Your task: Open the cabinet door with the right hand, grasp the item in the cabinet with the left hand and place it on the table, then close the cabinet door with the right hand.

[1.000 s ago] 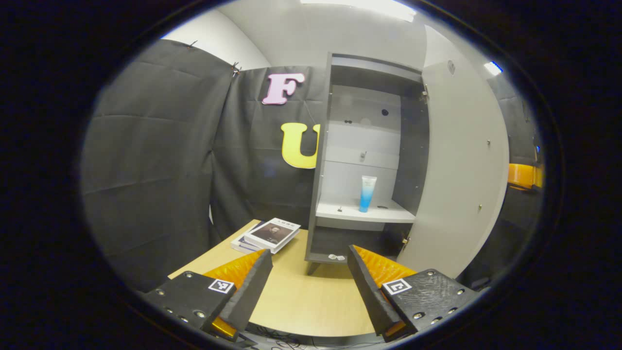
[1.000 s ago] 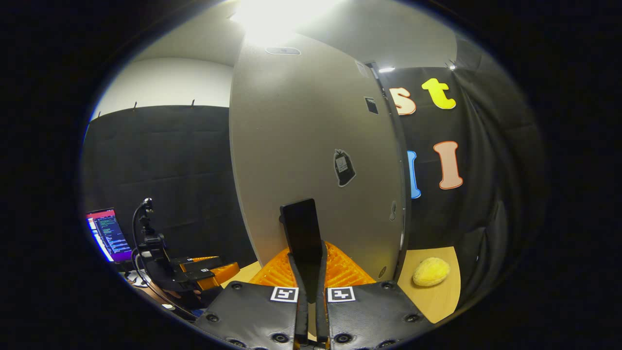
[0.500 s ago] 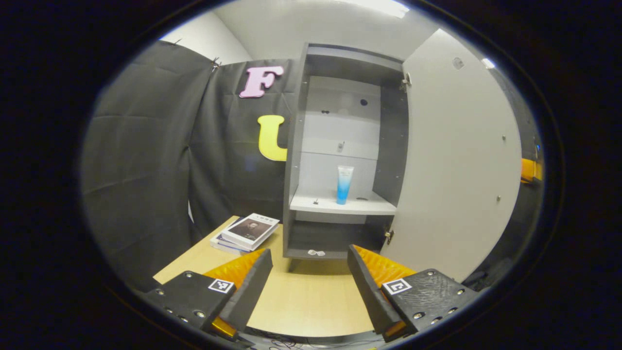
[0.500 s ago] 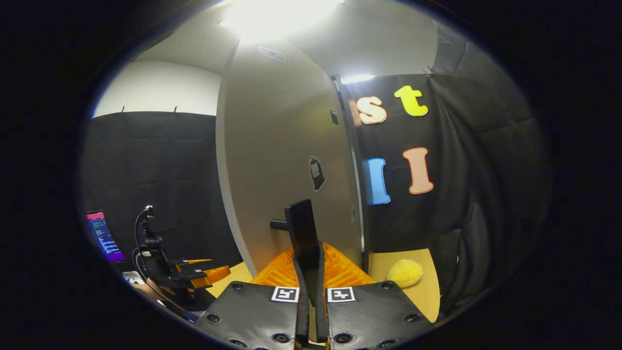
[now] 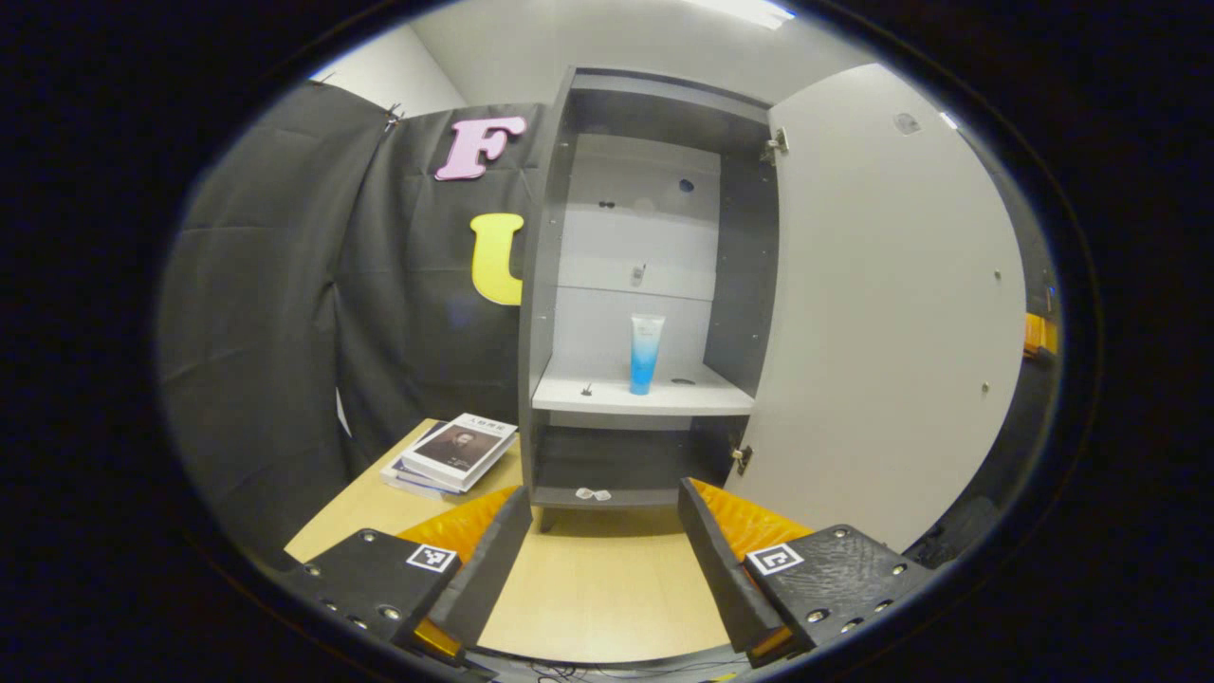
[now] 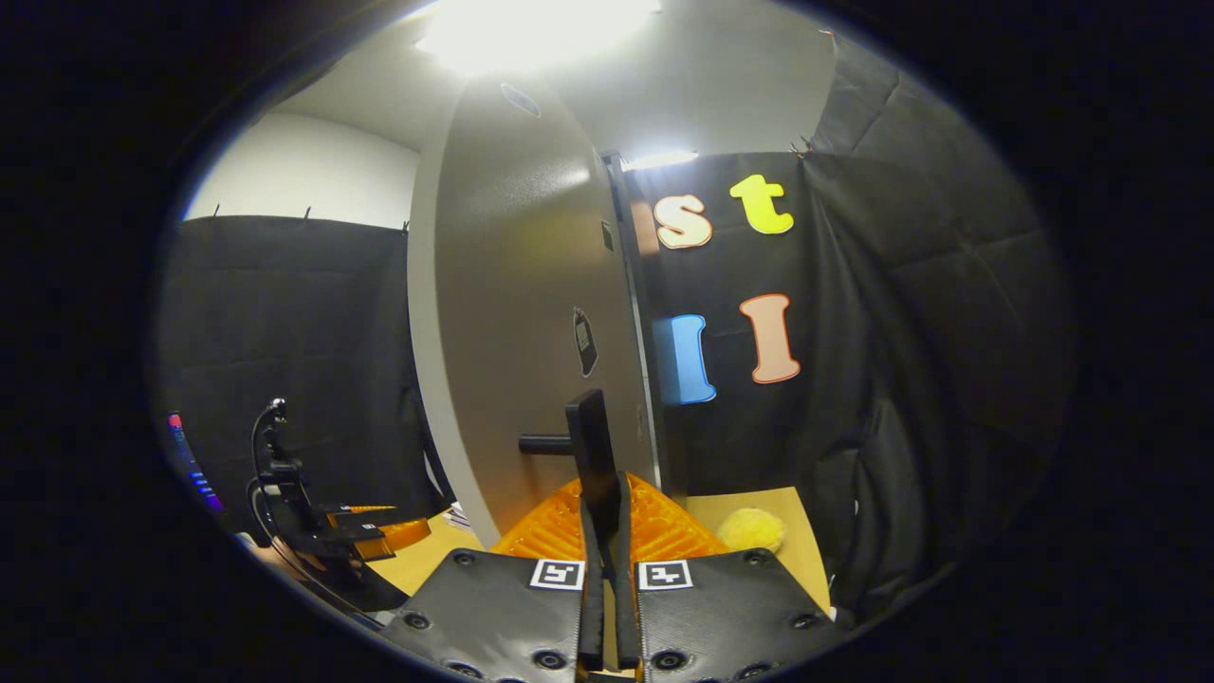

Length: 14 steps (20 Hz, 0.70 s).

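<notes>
A light wooden table is seen inside a booth walled with black cloth. On it stands one tall grey cabinet, its pale door swung wide. One blue-and-white tube stands upright on the middle shelf, long axis vertical, cap end down. Two stacked books and one yellow sponge lie on the table. The left gripper is held open above the table; the right gripper is clamped on the door's black handle.
</notes>
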Motion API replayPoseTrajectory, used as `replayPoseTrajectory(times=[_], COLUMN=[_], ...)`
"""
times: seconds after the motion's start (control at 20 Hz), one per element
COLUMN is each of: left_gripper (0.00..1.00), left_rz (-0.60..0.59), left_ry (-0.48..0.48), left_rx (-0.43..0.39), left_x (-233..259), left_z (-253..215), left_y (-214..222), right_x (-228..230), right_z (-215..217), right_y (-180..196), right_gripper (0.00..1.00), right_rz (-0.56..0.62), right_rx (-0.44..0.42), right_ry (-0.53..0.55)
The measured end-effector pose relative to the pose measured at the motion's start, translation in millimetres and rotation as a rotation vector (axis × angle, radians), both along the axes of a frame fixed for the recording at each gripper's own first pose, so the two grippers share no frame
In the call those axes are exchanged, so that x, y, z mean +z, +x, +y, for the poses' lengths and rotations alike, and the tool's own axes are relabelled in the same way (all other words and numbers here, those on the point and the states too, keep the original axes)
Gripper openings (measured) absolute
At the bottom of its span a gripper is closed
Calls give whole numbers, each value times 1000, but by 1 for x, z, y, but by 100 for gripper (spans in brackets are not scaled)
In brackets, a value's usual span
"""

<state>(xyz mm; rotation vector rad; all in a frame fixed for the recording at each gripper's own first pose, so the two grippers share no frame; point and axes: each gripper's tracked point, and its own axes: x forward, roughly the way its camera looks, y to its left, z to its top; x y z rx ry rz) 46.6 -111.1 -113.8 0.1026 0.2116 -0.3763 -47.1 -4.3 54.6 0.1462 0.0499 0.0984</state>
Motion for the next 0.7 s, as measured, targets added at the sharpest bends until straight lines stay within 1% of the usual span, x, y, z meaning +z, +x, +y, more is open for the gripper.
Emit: replayPoseTrajectory(times=[0.15, 0.2, 0.25, 0.3, 0.35, 0.4, 0.45, 0.5, 0.55, 0.6, 0.65, 0.7], left_gripper=[92, 95, 92, 95, 95, 92, 95, 95, 92, 92, 92, 95], left_rz=[18, 23, 22, 17, 11, 8, 8, 6, 10, 12, 7, 1], left_ry=[-6, -4, -6, -9, -12, -11, -12, -13, -9, -7, -10, -11], left_rx=[-51, -69, -91, -114, -138, -159, -180, -204, -219, -238, -259, -282], left_x=[1, 4, 7, 12, 17, 19, 19, 20, 20, 20, 23, 26], left_z=[-12, -17, -21, -26, -31, -34, -38, -43, -46, -50, -55, -60], left_y=[32, 41, 51, 59, 69, 79, 88, 100, 110, 120, 129, 138], right_x=[-1, 0, -1, -1, 0, 2, 3, 5, 5, 4, 7, 10], right_z=[6, 4, -2, -6, -5, -1, 2, 4, -1, -7, -15, -17], right_y=[-3, -4, -5, -7, -9, -15, -24, -36, -42, -50, -55, -63], right_gripper=[7, 7, 6, 7, 7, 6, 6, 8, 11, 19, 29, 34], right_rz=[25, 28, 30, 34, 34, 30, 23, 19, 23, 25, 11, -2], right_rx=[-35, -59, -93, -118, -135, -152, -170, -185, -231, -276, -326, -364], right_ry=[65, 55, 28, 6, 3, 16, 36, 52, 60, 67, 76, 82])
